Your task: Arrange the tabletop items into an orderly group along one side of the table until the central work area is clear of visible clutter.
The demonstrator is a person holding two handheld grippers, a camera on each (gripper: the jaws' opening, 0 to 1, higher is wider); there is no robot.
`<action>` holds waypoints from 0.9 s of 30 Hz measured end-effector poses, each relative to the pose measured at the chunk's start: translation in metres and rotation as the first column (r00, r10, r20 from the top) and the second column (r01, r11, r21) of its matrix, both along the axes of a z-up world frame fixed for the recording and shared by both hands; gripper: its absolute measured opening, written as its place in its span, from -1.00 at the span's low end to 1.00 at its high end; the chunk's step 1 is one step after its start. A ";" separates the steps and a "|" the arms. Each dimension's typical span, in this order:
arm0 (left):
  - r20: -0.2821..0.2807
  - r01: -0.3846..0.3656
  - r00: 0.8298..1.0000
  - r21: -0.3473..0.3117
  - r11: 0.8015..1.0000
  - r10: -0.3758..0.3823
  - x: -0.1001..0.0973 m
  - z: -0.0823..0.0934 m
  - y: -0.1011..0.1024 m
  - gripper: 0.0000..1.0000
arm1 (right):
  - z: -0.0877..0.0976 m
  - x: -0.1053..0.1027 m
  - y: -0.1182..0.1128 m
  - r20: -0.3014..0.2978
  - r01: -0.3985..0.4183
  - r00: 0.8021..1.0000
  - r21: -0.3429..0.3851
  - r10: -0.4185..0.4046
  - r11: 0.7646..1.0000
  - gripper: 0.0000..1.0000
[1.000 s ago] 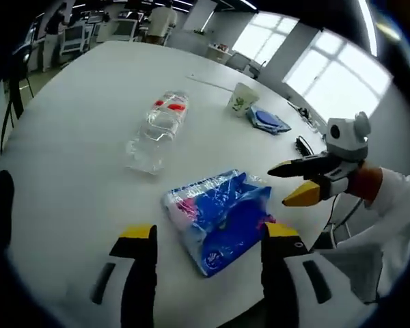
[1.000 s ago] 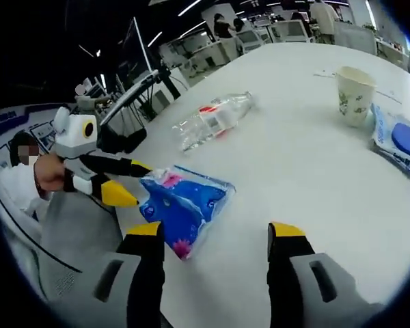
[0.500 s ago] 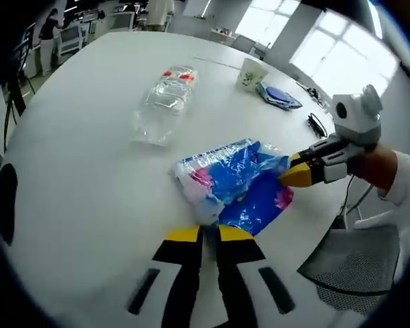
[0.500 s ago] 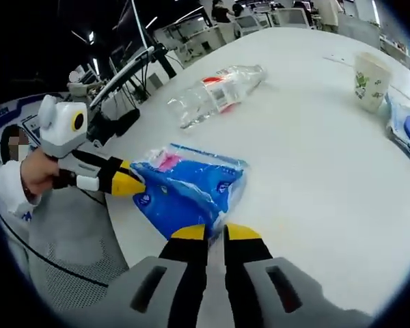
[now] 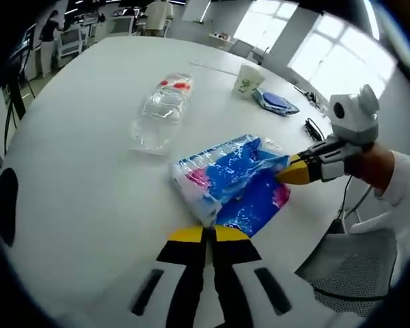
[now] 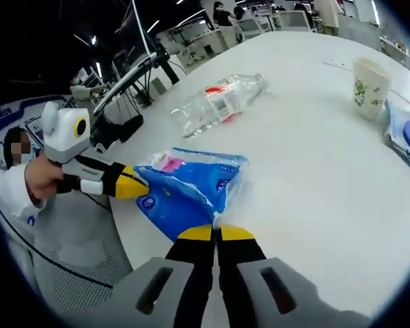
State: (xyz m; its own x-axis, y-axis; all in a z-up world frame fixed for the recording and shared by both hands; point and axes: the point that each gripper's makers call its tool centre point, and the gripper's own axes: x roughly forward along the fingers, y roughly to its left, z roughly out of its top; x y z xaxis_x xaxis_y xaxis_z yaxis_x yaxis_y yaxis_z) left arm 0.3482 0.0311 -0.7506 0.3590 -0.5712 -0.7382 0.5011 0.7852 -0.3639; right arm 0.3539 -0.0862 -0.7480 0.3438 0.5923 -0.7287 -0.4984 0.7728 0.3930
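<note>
Two grippers, jaws pressed together on opposite ends of one blue plastic pack (image 5: pixel 231 183): left gripper (image 5: pixel 205 234) pinching the near edge, right gripper (image 6: pixel 216 234) the other edge. Pack near the table (image 5: pixel 68 164) edge, film bunched between both pinches. Risks: thin film tearing or slipping free if pulled apart; contents spilling off the edge. Farther out: clear plastic bottle (image 5: pixel 162 113) lying on its side, liable to roll if nudged; paper cup (image 5: pixel 250 78) upright, easily tipped; blue pouch (image 5: pixel 276 102) just beside the cup.
</note>
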 end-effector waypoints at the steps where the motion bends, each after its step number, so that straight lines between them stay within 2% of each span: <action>1: 0.001 -0.003 1.000 -0.004 1.000 0.003 0.001 0.002 -0.001 -1.00 | 0.002 0.000 -0.001 0.005 0.001 1.000 0.002 -0.001 1.000 -1.00; 16: 0.068 0.043 0.997 -0.035 0.998 -0.041 0.028 0.043 -0.031 -1.00 | 0.044 0.019 -0.029 0.081 0.055 0.995 0.049 -0.059 0.997 -1.00; 27: 0.120 0.105 0.988 -0.051 0.993 -0.098 0.047 0.076 -0.072 -1.00 | 0.075 0.032 -0.067 0.149 0.093 0.984 0.055 -0.100 0.994 -1.00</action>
